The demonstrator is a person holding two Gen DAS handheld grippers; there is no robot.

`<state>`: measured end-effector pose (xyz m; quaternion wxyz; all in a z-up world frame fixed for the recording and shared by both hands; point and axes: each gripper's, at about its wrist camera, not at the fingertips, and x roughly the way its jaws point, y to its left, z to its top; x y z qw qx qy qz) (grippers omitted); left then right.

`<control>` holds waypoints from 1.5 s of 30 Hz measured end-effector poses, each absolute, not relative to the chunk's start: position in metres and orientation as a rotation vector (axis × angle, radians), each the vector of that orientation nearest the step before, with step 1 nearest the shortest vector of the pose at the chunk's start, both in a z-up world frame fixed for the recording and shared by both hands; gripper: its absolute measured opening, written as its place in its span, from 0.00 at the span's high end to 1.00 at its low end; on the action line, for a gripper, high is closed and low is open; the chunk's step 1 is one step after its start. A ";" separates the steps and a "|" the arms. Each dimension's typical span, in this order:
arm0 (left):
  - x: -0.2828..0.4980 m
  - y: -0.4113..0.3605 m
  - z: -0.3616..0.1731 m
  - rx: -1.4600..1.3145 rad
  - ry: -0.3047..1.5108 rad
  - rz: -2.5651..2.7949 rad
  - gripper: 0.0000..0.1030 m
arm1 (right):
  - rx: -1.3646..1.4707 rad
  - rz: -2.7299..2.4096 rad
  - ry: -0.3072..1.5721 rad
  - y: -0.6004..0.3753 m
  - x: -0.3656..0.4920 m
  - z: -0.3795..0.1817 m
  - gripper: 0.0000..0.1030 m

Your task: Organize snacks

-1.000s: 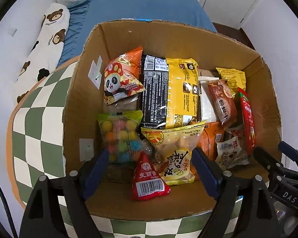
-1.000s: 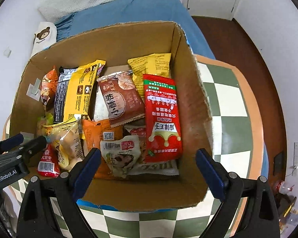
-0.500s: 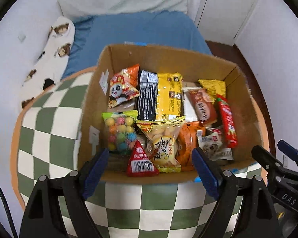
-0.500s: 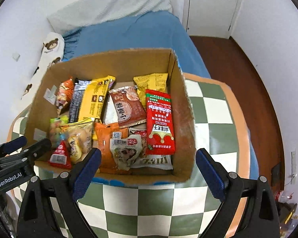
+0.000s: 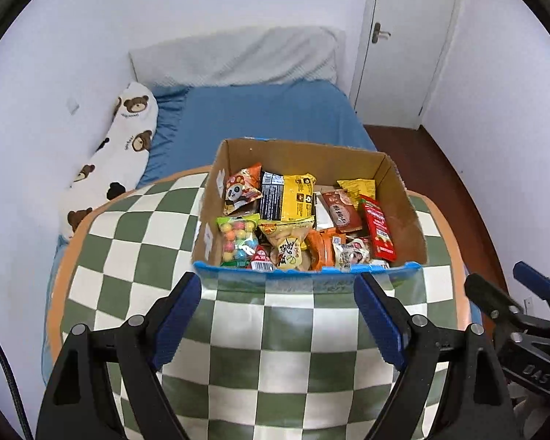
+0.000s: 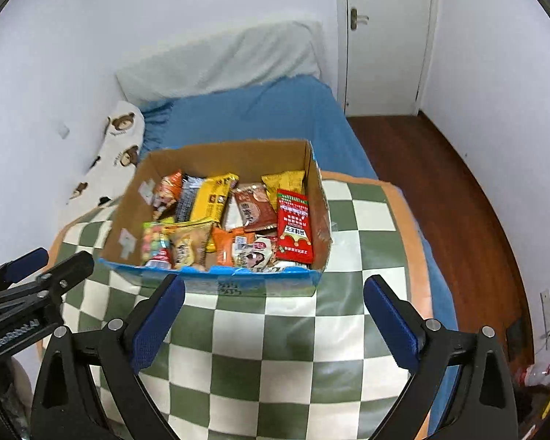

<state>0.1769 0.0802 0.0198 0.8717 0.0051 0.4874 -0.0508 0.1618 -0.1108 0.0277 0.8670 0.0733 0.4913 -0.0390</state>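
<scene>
A cardboard box (image 5: 403,198) (image 6: 128,201) sits on a green-and-white checked cloth, packed with several snack packets. Among them are a yellow-and-black bag (image 5: 289,201) (image 6: 205,201), a red packet (image 5: 379,229) (image 6: 293,225), a bag of coloured balls (image 5: 236,242) and a panda packet (image 5: 240,190). My left gripper (image 5: 277,311) hangs open above the cloth in front of the box, nothing between its blue pads. My right gripper (image 6: 273,315) is likewise open and empty, just short of the box's blue front edge. Each gripper shows at the edge of the other's view.
The checked cloth (image 5: 282,337) (image 6: 275,359) covers a rounded surface at the foot of a blue bed (image 5: 267,117). A bear-print pillow (image 5: 117,146) lies along the left wall. A white door (image 5: 407,40) and wooden floor (image 6: 458,212) are to the right.
Both grippers have pulled up and back from over the box, so the box now looks smaller and farther. Their jaws stayed open and empty throughout.
</scene>
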 end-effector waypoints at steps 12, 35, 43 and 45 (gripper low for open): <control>0.107 0.096 0.068 -0.014 0.953 -0.085 0.17 | 0.098 -0.071 0.842 -0.093 0.081 0.114 0.03; 0.089 0.097 0.081 0.004 0.893 -0.079 0.02 | 0.088 -0.094 0.818 -0.089 0.046 0.130 0.00; 0.122 0.093 0.055 0.018 0.935 -0.063 0.01 | 0.088 -0.128 0.846 -0.092 0.079 0.107 0.00; 0.133 0.092 0.046 0.025 0.951 -0.050 0.01 | 0.087 -0.140 0.857 -0.094 0.089 0.100 0.00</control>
